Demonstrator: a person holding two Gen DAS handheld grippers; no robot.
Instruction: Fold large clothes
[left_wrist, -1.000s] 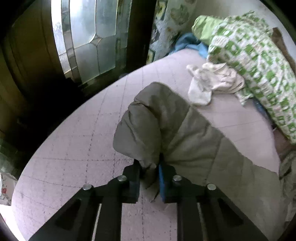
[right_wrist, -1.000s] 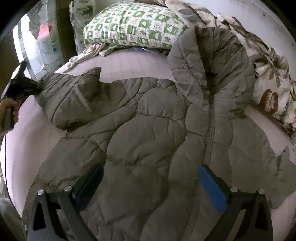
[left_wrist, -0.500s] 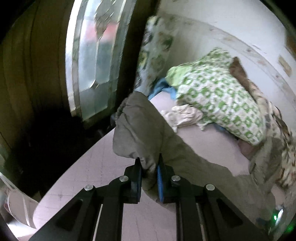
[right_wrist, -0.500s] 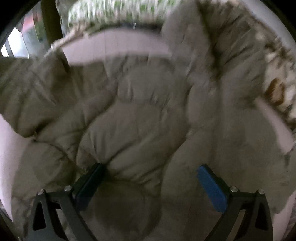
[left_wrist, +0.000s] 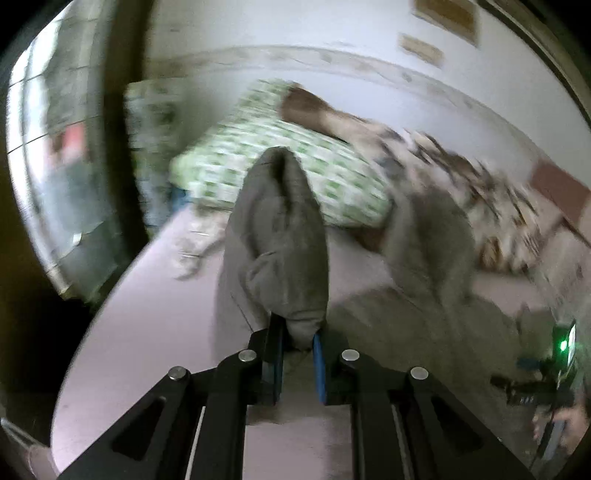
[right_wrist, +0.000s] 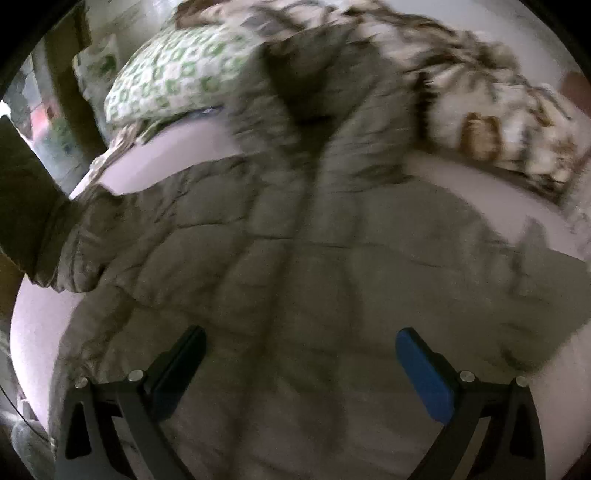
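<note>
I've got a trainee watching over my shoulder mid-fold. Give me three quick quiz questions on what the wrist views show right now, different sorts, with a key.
1. True or false: the left gripper is shut on a sleeve of the grey quilted jacket.
2. Multiple choice: the right gripper is A) clamped on the jacket's hood, B) open above the jacket's body with nothing between its jaws, C) gripping the pillow.
3. Fill in: behind the jacket, at the head of the bed, lies a pillow patterned in white and ____.

Key: 1 true; 2 B; 3 green.
</note>
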